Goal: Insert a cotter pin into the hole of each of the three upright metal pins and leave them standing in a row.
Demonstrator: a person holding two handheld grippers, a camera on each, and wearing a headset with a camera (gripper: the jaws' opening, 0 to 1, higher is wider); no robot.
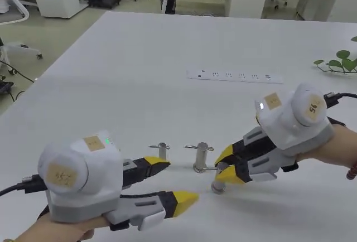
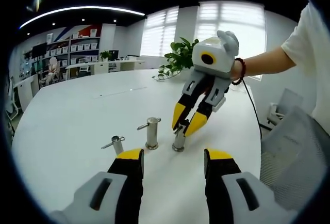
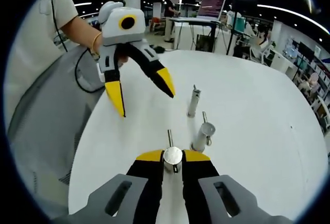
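Three metal pins (image 1: pixel 201 158) stand in a row at lower centre of the head view, on a white table (image 1: pixel 167 58) with wide bare room above them up to a power strip (image 1: pixel 234 76); the left gripper (image 1: pixel 181 182) hangs at lower left, jaws apart; the right gripper (image 1: pixel 226 170) is clamped on the rightmost pin (image 1: pixel 218 187). Left gripper view: own jaws spread at the bottom edge; the row lies just beyond; the table edge curves at right. Right gripper view: own jaws pinch that pin's head at bottom centre; the left gripper sits upper left, apart from the row.
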